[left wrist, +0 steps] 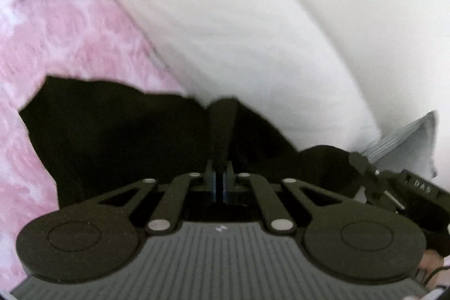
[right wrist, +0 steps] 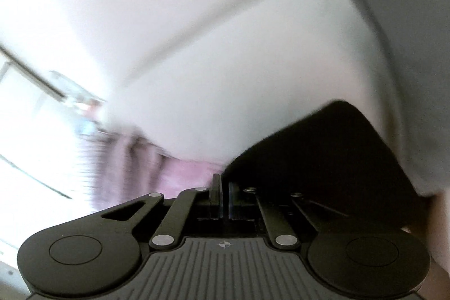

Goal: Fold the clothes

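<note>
Left wrist view shows your left gripper (left wrist: 222, 114) pinched tight, its two fingers pressed together with the black cloth (left wrist: 112, 137) bunched around them, so it looks like it is holding that cloth. The cloth hangs in front of a pink patterned blanket (left wrist: 62, 47) and a big white pillow (left wrist: 239, 33), and a grey striped cloth (left wrist: 405, 137) peeks out on the right. Your other tool (left wrist: 405, 187) shows at the right edge, close by. In the right wrist view, your right gripper (right wrist: 223, 187) is squeezed almost closed too, with the same black cloth (right wrist: 323, 153) draped over its right side. You seem to hold it at two spots so it spreads out between your hands. Everything is blurry, so I think you are moving fast. I cannot tell whether the cloth is folded.
</note>
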Demonstrator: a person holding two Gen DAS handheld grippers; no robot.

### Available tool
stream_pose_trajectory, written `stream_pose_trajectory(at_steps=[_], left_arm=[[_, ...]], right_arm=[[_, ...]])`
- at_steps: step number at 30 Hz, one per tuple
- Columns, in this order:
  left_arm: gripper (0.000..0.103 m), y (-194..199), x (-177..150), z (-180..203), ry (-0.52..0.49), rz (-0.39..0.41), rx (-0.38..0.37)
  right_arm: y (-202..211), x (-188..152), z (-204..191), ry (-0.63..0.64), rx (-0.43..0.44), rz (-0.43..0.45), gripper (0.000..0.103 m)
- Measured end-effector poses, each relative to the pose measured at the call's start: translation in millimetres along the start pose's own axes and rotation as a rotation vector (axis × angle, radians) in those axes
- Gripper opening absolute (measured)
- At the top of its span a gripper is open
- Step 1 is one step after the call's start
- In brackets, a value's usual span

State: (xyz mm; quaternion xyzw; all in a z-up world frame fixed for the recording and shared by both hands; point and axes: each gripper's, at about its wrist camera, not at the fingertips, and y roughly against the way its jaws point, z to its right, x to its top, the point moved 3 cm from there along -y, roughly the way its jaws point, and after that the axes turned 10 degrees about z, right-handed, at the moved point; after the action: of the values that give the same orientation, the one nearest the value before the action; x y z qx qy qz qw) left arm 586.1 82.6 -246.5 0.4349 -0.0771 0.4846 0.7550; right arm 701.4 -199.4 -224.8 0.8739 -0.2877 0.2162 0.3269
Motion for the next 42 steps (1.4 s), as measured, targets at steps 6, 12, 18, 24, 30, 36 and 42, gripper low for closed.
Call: stream_pose_trajectory(at_steps=[6, 12, 18, 24, 30, 36, 42], left_arm=[[0.001, 114.7, 6.2, -8.4, 0.025, 0.198, -0.027], [0.001, 254.0, 2.0, -26.4, 0.064, 0.432, -0.009], [0.001, 414.3, -32.6, -51.2, 0.098, 0.699, 0.079], [0.002, 562.7, -79.9, -72.5, 0.099, 0.894, 0.268], [0.012, 625.8, -144.0, -132.2, 0.214, 0.731, 0.696], [0.012, 648.8, -233.2, -195.7, 0.377, 0.523, 0.985], [0.012, 651.1, -294.9, -204.2, 0.469, 0.43, 1.085]], right_arm=[[35.7, -10.0, -83.1, 0.073, 0.228, 0.021, 0.002], [76.8, -40.7, -181.5, 0.178, 0.476, 0.0, 0.002], [125.4, -97.3, -294.3, 0.257, 0.741, -0.053, 0.002], [166.1, -178.7, -406.6, 0.259, 0.969, -0.145, 0.002], [156.3, -308.1, -485.2, 0.434, 0.773, -0.342, 0.041], [166.1, -438.0, -475.6, 0.708, 0.696, -0.601, 0.045], [192.2, -533.5, -407.4, 1.119, 0.556, -0.791, 0.045]])
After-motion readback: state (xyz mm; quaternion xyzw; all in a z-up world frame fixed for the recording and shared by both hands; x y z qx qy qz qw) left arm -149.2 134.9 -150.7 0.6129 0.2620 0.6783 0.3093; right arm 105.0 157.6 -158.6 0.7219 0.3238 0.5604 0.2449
